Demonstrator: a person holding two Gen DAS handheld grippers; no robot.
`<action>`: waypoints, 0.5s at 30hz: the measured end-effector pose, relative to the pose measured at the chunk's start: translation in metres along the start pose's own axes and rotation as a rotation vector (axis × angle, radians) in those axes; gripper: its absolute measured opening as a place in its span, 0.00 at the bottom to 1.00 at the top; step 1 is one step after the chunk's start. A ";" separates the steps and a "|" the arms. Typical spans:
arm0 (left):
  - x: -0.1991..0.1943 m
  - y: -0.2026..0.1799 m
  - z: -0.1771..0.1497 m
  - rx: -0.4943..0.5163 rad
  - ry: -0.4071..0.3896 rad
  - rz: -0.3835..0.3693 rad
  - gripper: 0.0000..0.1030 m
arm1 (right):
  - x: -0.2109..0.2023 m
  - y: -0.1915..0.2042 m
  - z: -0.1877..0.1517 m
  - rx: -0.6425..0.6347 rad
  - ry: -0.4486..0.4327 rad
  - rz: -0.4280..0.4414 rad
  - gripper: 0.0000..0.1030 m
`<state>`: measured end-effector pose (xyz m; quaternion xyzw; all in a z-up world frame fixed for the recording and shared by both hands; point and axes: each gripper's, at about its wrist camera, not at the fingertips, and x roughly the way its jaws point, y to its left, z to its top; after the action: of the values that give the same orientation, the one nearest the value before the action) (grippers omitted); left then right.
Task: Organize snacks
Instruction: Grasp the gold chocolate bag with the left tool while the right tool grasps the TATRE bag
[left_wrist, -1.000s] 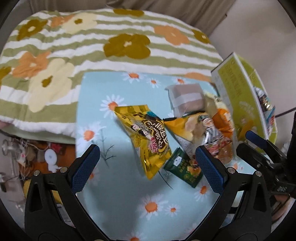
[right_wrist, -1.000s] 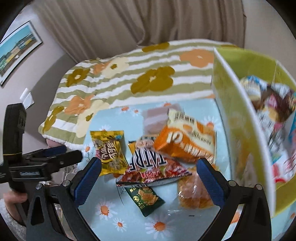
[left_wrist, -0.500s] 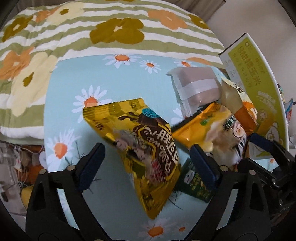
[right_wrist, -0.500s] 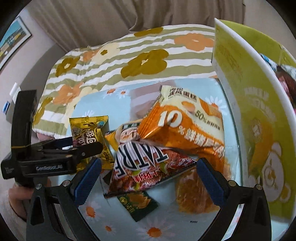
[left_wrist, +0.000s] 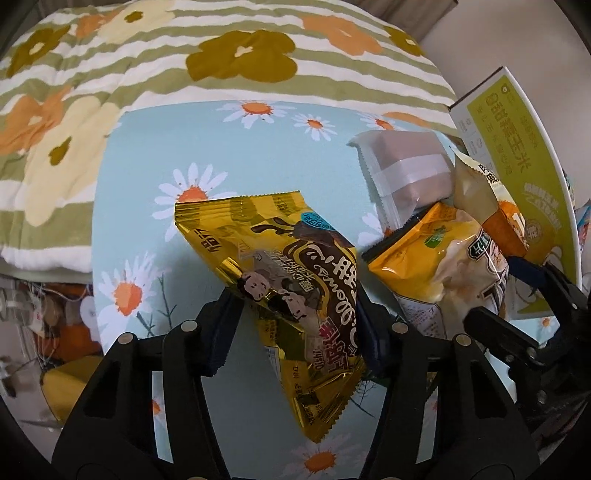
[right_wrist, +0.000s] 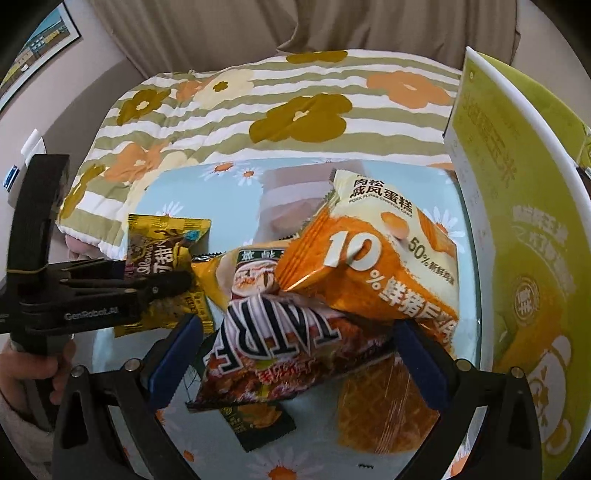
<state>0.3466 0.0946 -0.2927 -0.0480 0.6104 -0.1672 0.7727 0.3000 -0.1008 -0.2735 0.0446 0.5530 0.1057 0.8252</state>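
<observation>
A gold snack packet (left_wrist: 295, 266) lies on the light-blue daisy cloth (left_wrist: 221, 147). My left gripper (left_wrist: 297, 325) has its jaws closing on it, and the blue pads pinch its lower half from both sides. The right wrist view shows the same packet (right_wrist: 162, 251) with the left gripper (right_wrist: 147, 280) on it. My right gripper (right_wrist: 299, 354) stands open low over the snack pile, its pads either side of a red chip bag (right_wrist: 288, 343) without touching it. An orange cake pack (right_wrist: 376, 266) leans on that bag.
A tall yellow-green box (right_wrist: 517, 221) stands on the right. A pale wrapped cake (left_wrist: 410, 170), a yellow bag (left_wrist: 436, 266), a small green packet (right_wrist: 258, 421) and a wrapped waffle (right_wrist: 384, 410) crowd the pile. A flowered striped blanket (left_wrist: 184, 55) lies beyond the cloth.
My left gripper came down over the gold packet and its jaws closed from wide open onto it. My right gripper sank closer to the pile and stayed open.
</observation>
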 end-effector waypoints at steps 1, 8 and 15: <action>-0.002 0.001 0.000 -0.002 -0.007 -0.002 0.51 | 0.004 -0.001 0.000 0.002 0.013 0.014 0.99; -0.020 0.006 -0.001 -0.004 -0.038 0.023 0.51 | 0.014 -0.001 0.002 0.000 0.036 0.047 0.99; -0.032 0.012 -0.008 -0.028 -0.054 0.035 0.51 | 0.023 0.003 0.001 0.003 0.049 0.091 0.91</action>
<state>0.3352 0.1169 -0.2678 -0.0524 0.5925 -0.1436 0.7909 0.3085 -0.0924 -0.2931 0.0682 0.5705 0.1432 0.8058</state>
